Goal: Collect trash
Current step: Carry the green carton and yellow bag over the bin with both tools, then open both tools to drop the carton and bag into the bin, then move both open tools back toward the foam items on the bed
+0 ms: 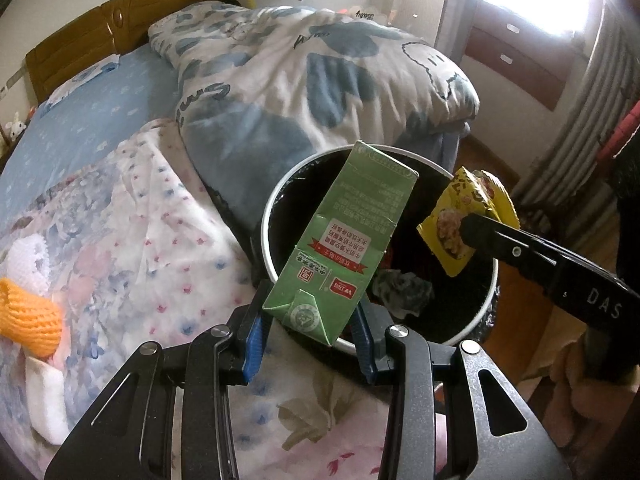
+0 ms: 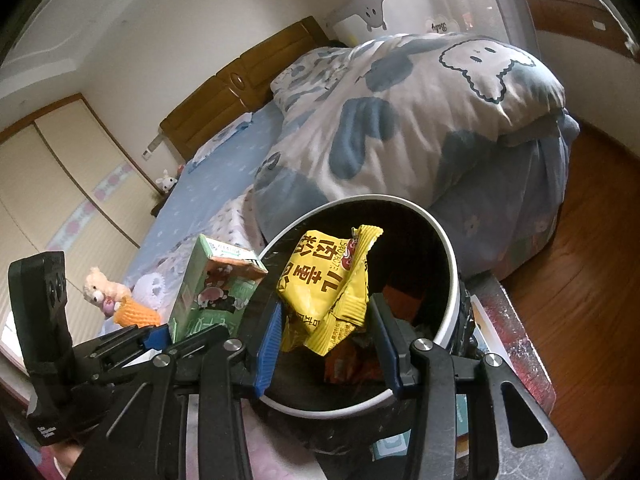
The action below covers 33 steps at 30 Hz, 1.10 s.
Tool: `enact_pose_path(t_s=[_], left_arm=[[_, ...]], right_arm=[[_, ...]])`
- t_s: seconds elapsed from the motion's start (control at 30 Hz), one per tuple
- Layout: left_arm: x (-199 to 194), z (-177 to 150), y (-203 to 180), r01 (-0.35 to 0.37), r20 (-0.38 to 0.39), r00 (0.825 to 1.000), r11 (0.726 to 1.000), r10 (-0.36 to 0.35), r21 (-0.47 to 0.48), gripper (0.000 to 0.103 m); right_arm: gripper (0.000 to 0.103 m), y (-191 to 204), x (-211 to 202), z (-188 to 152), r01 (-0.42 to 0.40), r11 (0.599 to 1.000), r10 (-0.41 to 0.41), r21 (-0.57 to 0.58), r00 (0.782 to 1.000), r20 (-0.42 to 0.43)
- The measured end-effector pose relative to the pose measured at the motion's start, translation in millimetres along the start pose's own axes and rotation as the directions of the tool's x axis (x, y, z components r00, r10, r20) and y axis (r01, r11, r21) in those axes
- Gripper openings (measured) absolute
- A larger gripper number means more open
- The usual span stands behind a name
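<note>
A green drink carton (image 1: 344,240) is clamped between the blue pads of my left gripper (image 1: 310,334), tilted over the near rim of the trash bin (image 1: 268,216). A crumpled yellow snack wrapper (image 2: 332,292) is pinched in my right gripper (image 2: 328,344), which hangs over the bin's dark opening. The bin (image 2: 452,264) is round with a white rim and a black liner, and holds several scraps. From the left wrist view the right gripper (image 1: 464,232) reaches in from the right with the yellow wrapper (image 1: 468,216). The carton (image 2: 212,288) and the left gripper (image 2: 160,336) show left of the bin in the right wrist view.
The bin stands against a bed (image 1: 100,108) with a blue sheet, a floral blanket (image 1: 132,224) and a bunched quilt (image 1: 304,68). An orange foam net (image 1: 28,316) and white foam pieces lie on the blanket at left. Wooden floor (image 2: 580,288) runs along the right.
</note>
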<state>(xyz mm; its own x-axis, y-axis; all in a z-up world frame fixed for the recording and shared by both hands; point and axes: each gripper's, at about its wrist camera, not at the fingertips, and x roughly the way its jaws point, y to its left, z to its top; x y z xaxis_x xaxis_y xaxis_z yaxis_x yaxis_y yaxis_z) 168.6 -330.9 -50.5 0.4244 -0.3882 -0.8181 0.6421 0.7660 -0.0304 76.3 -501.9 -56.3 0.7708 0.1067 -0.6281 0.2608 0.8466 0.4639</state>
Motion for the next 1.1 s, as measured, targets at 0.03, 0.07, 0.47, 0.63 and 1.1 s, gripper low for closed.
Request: enact_pose_path(t_s=[0.03, 0.07, 0.47, 0.63, 1.1], left_arm=[[1.3, 0.5, 0.0, 0.000, -0.003, 1.000, 1.000, 0.000, -0.003, 0.036], [2.2, 0.7, -0.3, -0.001, -0.004, 1.000, 1.000, 0.001, -0.004, 0.036], [4.6, 4.2, -5.3, 0.011, 0.000, 1.000, 1.000, -0.011, 0.009, 0.036], [0.4, 0.4, -0.8, 0.006, 0.010, 1.000, 1.000, -0.006, -0.008, 0.064], [-31.0, -60.8, 53.6, -0.013, 0.021, 1.000, 0.987, 0.017, -0.161, 0.070]], right_arm=[[0.043, -0.6, 0.8, 0.4, 0.002, 1.000, -0.002, 0.000, 1.000, -0.002], [0.043, -1.0, 1.6, 1.0, 0.004, 1.000, -0.004, 0.000, 1.000, -0.003], [0.045, -0.1, 6.0, 7.3, 0.008, 1.000, -0.008, -0.010, 1.000, -0.012], [0.047, 1.9, 9.4, 8.9, 0.013, 1.000, -0.014, -0.014, 0.999, -0.031], [0.078, 22.9, 2.9, -5.9, -0.008, 1.000, 0.008, -0.014, 1.000, -0.014]])
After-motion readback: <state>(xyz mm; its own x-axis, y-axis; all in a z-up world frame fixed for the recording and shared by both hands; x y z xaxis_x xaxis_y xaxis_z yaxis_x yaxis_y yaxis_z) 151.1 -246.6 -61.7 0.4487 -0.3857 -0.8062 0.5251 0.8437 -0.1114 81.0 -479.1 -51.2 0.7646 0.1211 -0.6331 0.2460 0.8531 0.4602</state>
